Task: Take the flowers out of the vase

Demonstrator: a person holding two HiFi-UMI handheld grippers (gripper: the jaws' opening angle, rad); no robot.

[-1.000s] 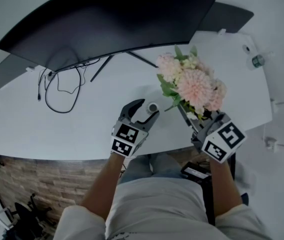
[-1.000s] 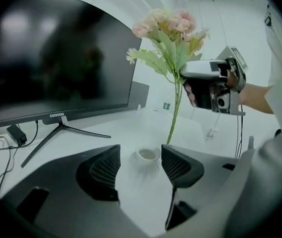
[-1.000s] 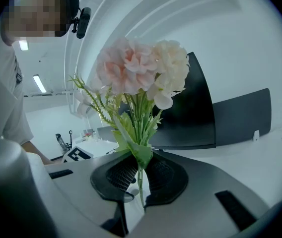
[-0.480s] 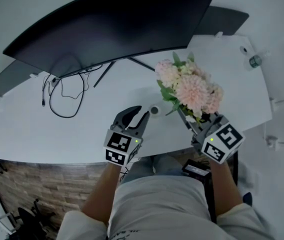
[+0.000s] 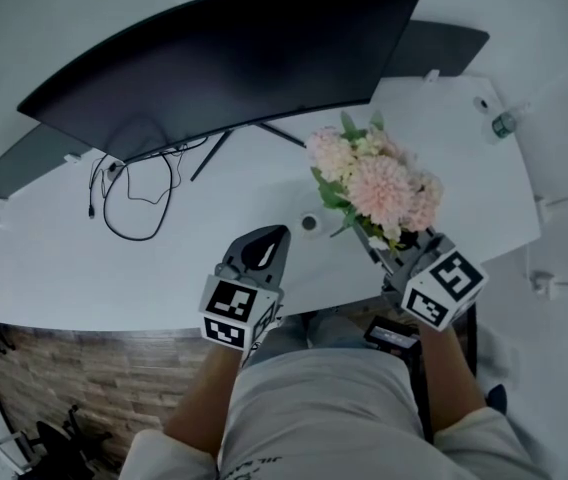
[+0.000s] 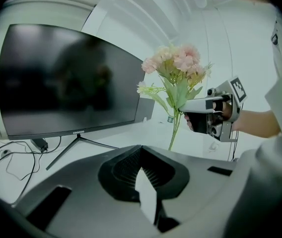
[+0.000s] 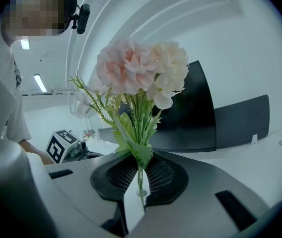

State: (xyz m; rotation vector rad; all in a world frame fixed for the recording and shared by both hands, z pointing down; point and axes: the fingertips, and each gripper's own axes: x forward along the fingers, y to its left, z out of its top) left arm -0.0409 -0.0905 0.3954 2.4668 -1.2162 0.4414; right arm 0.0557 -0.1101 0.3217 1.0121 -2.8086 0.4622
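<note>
The right gripper point(image 7: 140, 156) clamps narrowly on the stems, keeping the flowers point(image 5: 379, 183) lifted clear beside the vase point(image 5: 309, 223) on the counter point(image 5: 179, 268), while the left gripper point(image 5: 264, 246), its jaws having just been closing on nothing, hangs free, likely since the vase needs no steadying.
</note>
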